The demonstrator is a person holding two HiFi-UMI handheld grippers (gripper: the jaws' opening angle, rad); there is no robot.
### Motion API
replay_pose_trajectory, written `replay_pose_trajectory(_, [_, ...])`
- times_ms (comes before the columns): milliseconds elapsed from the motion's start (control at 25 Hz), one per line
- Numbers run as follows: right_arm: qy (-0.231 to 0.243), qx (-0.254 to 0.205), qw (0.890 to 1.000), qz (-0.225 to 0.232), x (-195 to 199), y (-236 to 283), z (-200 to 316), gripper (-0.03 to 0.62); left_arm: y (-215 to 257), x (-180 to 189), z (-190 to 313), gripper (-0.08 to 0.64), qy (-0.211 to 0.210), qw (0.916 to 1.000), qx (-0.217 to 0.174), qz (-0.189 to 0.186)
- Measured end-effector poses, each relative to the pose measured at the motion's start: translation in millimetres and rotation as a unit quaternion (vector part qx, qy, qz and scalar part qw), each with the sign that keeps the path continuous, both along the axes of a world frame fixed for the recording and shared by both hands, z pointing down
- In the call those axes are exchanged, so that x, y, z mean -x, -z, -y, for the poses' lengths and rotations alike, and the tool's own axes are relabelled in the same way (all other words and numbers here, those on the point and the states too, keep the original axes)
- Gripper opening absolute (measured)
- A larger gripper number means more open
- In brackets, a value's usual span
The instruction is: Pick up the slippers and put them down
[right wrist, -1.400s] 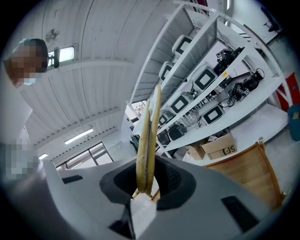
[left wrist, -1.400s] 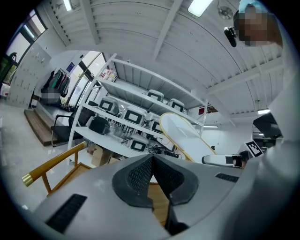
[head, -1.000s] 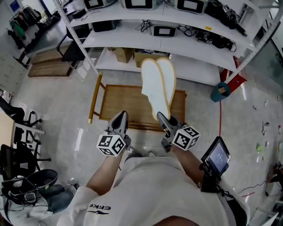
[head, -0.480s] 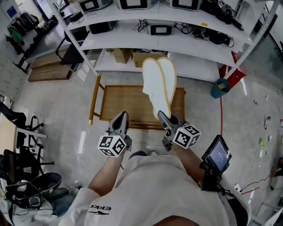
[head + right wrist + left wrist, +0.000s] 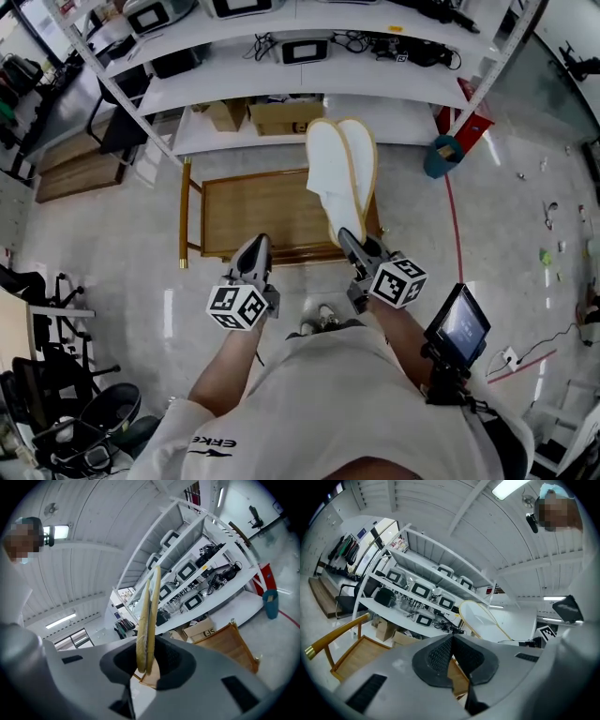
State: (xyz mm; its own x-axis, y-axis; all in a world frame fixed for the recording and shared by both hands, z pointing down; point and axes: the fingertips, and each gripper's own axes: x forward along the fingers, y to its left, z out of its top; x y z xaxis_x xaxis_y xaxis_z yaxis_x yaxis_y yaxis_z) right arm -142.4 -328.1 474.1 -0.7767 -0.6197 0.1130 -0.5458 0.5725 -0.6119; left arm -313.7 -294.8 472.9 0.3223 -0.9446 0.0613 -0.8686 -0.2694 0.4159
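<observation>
Two slippers [image 5: 339, 178], broad overhead, edge-on between jaws

Bright, even ceiling light [image 5: 506, 487] glints off the glossy floor [image 5: 169, 314]; gripper views curve, corners black.
</observation>
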Motion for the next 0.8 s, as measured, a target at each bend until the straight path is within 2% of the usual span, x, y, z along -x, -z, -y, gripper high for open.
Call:
replay_pose_trajectory(320, [-0.038,0.031,0.999,-0.017,-19,-30,-17,0.071,-20,-13,-9,0.003,-0.032,0.9993,0.012,-0.016])
replay_pose_trajectory(520, [-0.033,0.072,0.997,-0.023,-24,-62,-16,0.071,-37,-25,-6,0.003,-0.044,0.9984,0.031,-0.017])
replay_pose_trajectory(800, [-0.015,0.107,0.993,-0.035,-44,-93,14,0.071,-37,-50,31,0.003,-0.04,0.9982,0.04,-0.022])
